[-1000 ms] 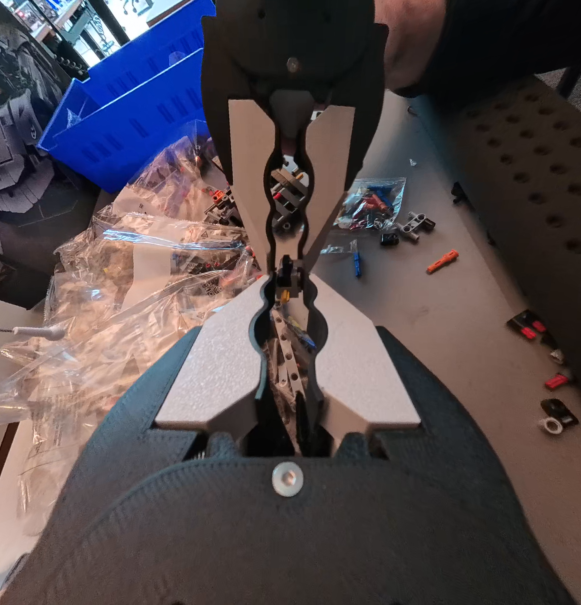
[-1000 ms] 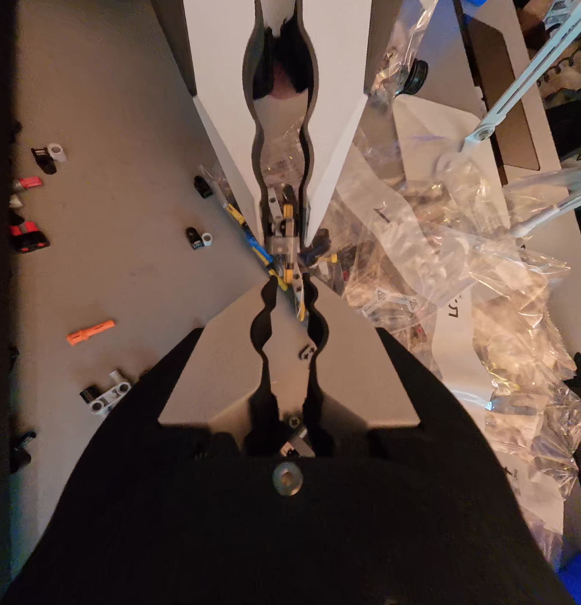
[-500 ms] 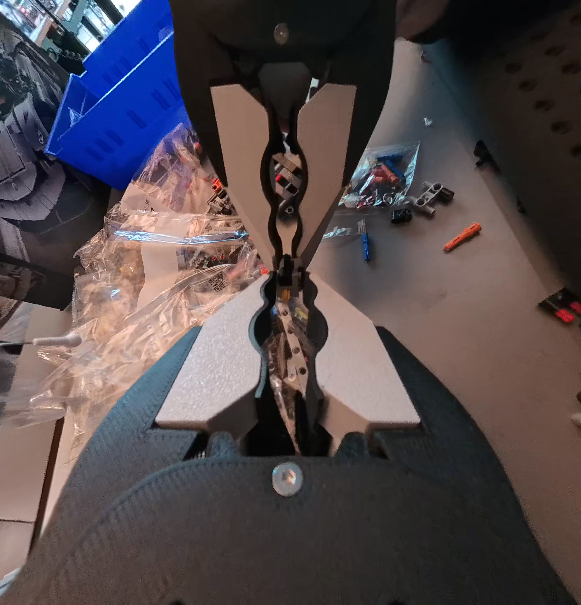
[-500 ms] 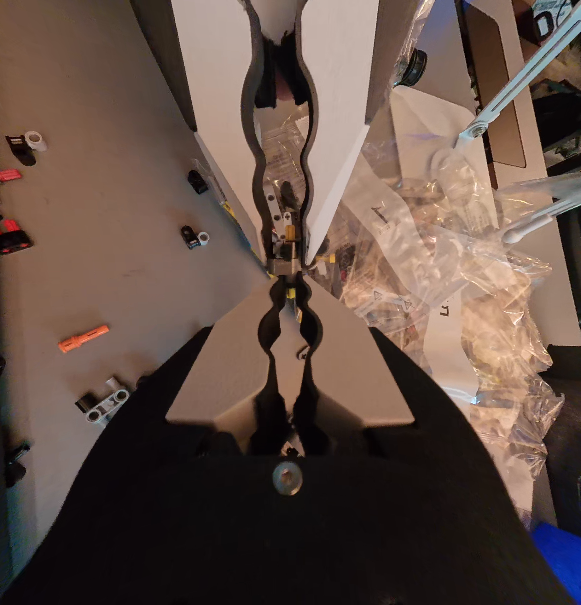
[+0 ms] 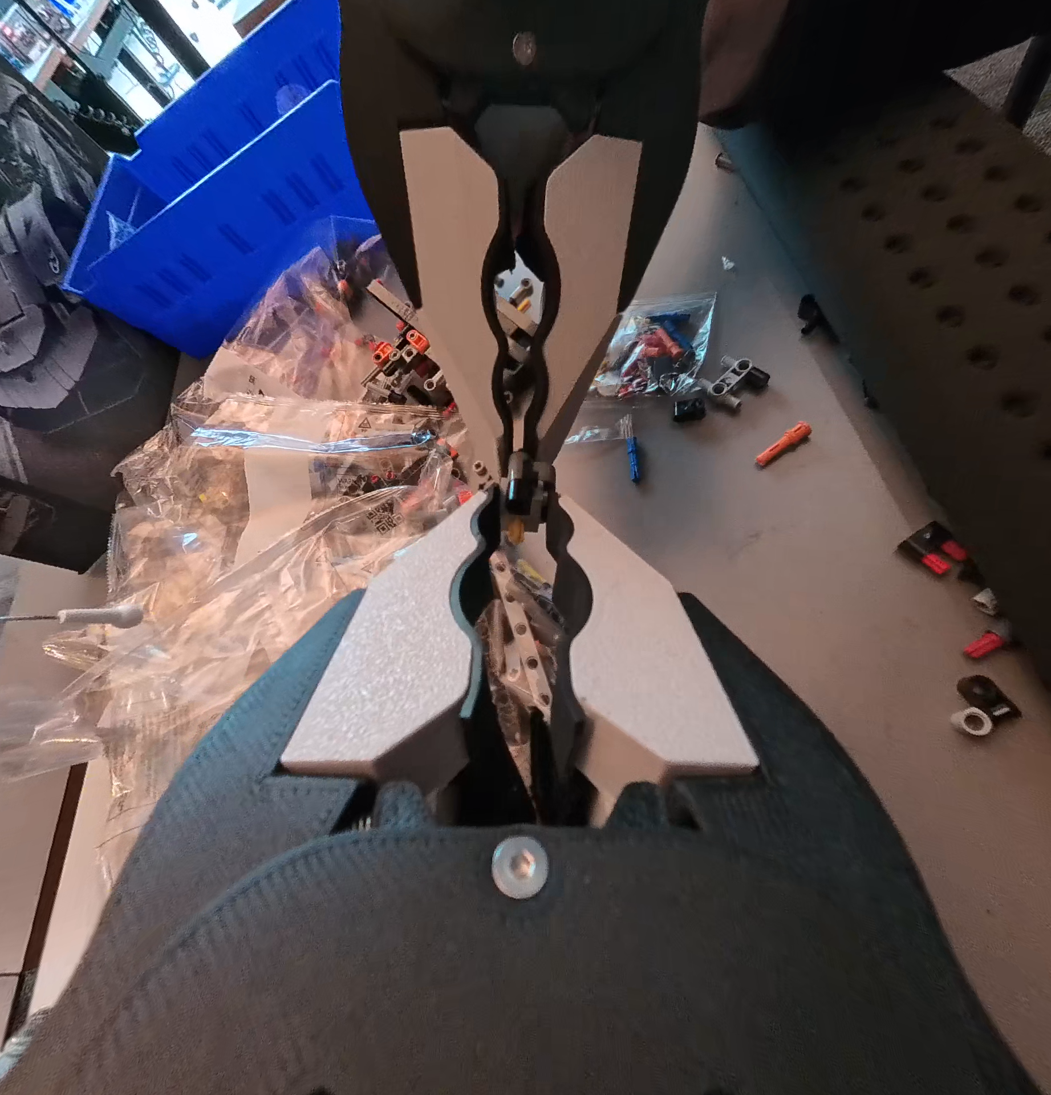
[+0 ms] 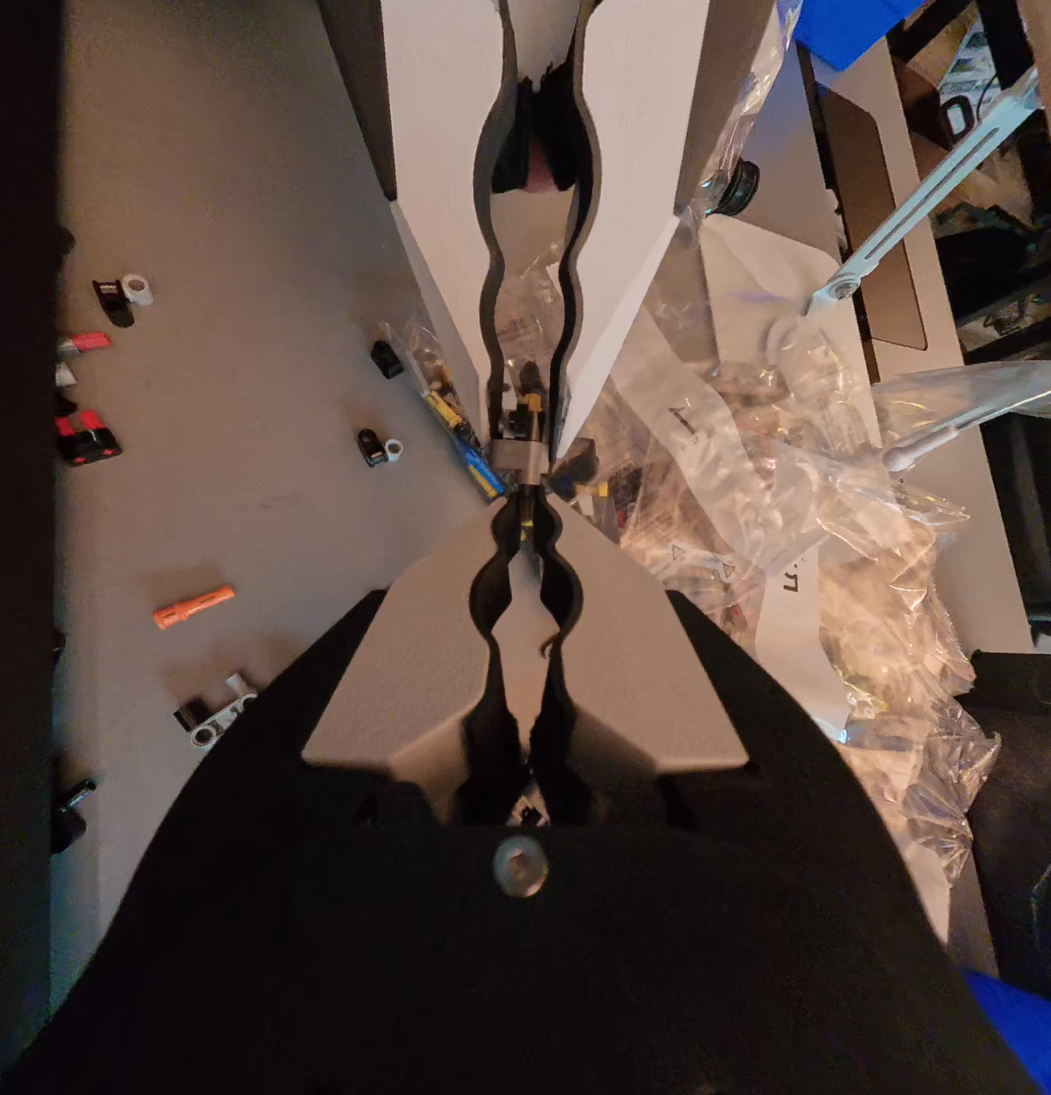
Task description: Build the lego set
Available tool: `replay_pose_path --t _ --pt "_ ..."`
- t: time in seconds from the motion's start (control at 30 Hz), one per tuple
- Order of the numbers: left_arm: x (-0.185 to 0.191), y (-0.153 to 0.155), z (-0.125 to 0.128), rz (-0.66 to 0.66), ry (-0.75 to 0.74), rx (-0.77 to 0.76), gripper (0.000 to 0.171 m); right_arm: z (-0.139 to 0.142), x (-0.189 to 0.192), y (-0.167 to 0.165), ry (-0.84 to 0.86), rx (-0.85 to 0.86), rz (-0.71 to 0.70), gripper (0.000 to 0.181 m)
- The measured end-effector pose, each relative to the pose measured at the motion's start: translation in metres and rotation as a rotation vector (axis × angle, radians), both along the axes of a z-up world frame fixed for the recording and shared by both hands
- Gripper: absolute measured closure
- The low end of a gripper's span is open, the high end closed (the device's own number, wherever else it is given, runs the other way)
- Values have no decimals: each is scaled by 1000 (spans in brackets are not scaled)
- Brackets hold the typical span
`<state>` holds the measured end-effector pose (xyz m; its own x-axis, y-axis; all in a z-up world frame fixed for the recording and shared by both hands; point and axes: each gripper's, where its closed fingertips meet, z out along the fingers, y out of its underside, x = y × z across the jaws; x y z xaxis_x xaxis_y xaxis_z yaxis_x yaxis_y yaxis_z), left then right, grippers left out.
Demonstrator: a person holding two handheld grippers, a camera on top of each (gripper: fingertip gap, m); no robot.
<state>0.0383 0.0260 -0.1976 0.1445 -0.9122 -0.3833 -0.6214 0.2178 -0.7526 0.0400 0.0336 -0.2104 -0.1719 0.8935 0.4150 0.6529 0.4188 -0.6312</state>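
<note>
the left claw [image 5: 523, 503] and right claw [image 6: 526, 495] are met tip to tip above the counter [image 5: 777, 563], both clamped tight on one small grey and black lego piece [image 5: 526, 492], held between them beside the plastic bags [image 5: 226, 533]. an orange pin [image 5: 783, 443] is left lying well apart.

I see a grey table [image 5: 748, 563] under my tools. On its one side lies a heap of clear plastic bags [image 5: 226, 533], and beyond it stand blue bins [image 5: 226, 195]. On the bare part lie loose pieces: an orange pin [image 5: 783, 443], a blue pin [image 5: 633, 457], a grey and black connector [image 5: 736, 379], a small bag of red and blue parts [image 5: 659, 349], and some black and red pieces [image 5: 934, 554] near the far edge.
</note>
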Motion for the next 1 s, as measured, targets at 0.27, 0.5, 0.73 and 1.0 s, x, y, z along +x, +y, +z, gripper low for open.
replay_pose_path --t 0.27,0.5,0.73,1.0 --pt "1 1 -3 16 22 0 158 -2 -1 2 -17 9 -12 179" --pt "1 6 -14 42 108 38 157 -9 -2 6 -56 45 -43 177" --pt "2 10 -16 67 153 78 158 -11 -3 10 -66 8 -96 174" --pt "3 14 -25 86 223 124 158 -20 0 13 -134 57 -128 178"
